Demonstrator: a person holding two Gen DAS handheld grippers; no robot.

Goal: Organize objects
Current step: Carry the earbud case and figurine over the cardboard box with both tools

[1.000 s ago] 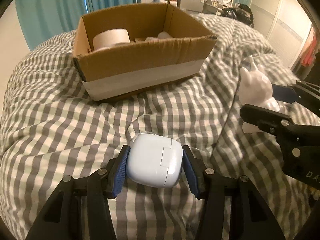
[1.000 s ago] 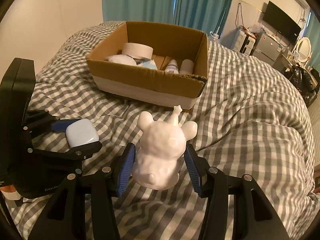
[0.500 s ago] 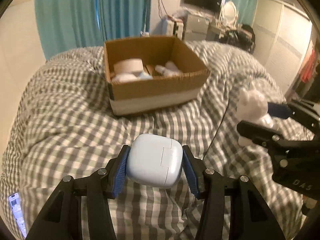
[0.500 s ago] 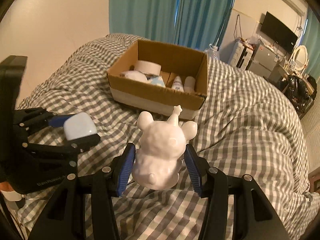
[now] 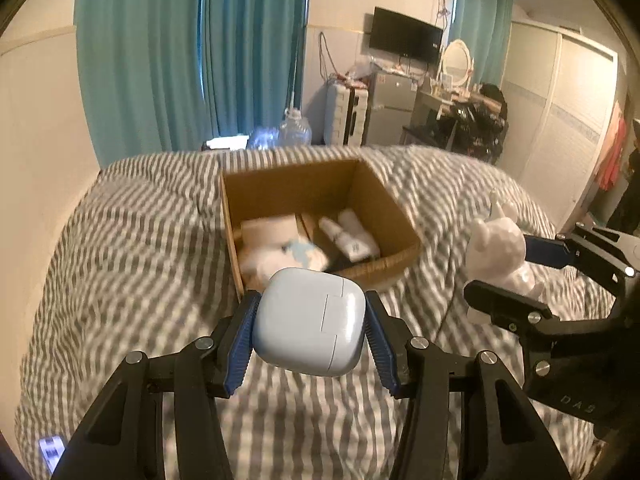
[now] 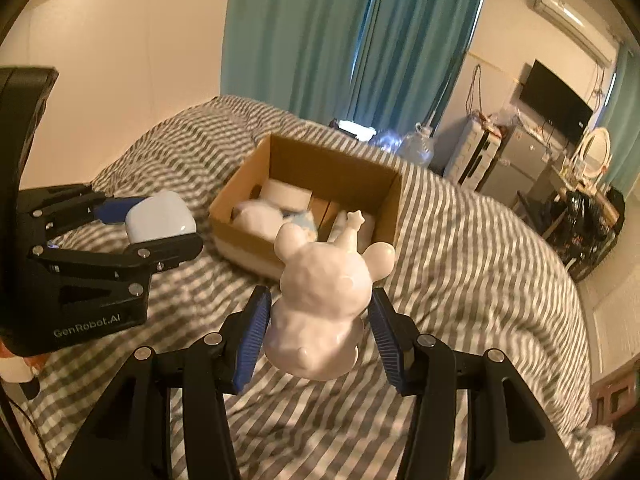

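My left gripper (image 5: 310, 340) is shut on a pale blue rounded earbud case (image 5: 310, 322) and holds it in the air above the checked bed cover, short of the open cardboard box (image 5: 396, 216). My right gripper (image 6: 318, 338) is shut on a white bear figurine (image 6: 324, 296), also lifted above the bed. The right gripper with the figurine (image 5: 498, 252) shows at the right of the left wrist view. The left gripper with the case (image 6: 160, 218) shows at the left of the right wrist view. The box (image 6: 248, 184) holds a tape roll, small bottles and white items.
The grey and white checked bed cover (image 5: 120, 280) spreads all around the box. Teal curtains (image 5: 192, 52), a water jug, a suitcase, a small fridge and a cluttered dresser stand beyond the bed. A wardrobe (image 5: 560, 120) is at the far right.
Both grippers have risen well above the bed with their objects still held. The box now looks farther off and I see down into it.
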